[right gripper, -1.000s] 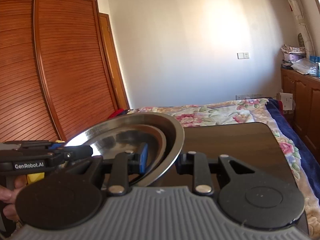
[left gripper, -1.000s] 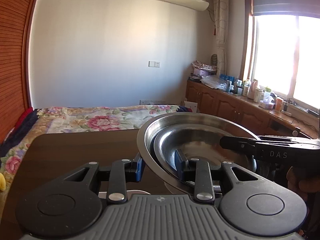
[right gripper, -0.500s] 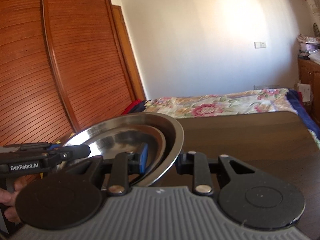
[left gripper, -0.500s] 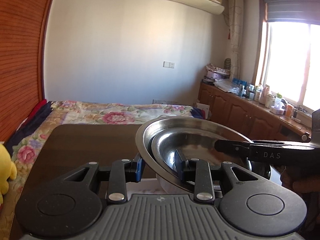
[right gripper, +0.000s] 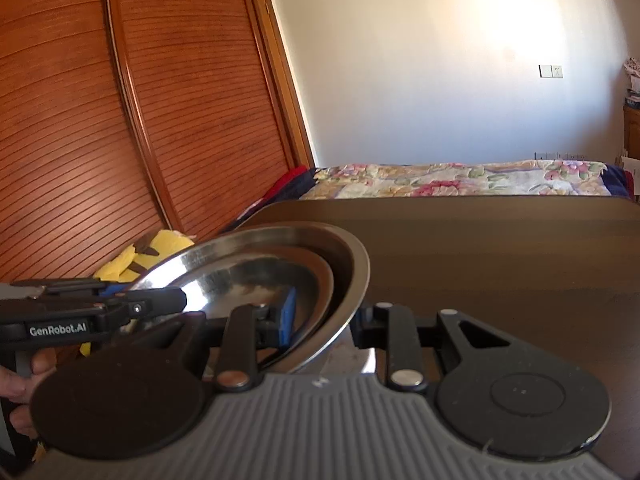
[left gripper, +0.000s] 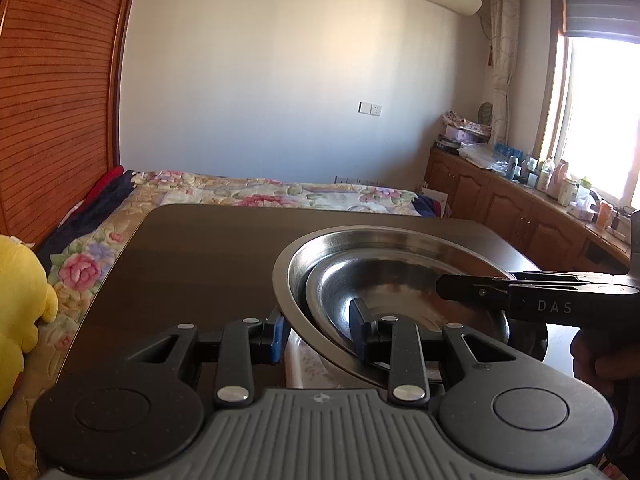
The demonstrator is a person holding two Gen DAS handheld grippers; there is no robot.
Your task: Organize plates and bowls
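- Large steel bowl [left gripper: 360,240] holds a smaller steel bowl [left gripper: 400,300] nested inside; both tilted.
- Left gripper [left gripper: 320,330] pinches the stack's rim at its near-left edge: one finger outside, one inside.
- Right gripper [right gripper: 324,320] pinches the opposite rim the same way.
- A white dish [left gripper: 308,364] lies under the stack, partly hidden.
- Dark table [left gripper: 200,248] runs bare ahead of both grippers to its far edge.

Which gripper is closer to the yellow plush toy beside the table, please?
Left. The left gripper grips the steel bowls by the rim on the yellow plush toy side; the right gripper grips the opposite rim, farther away.
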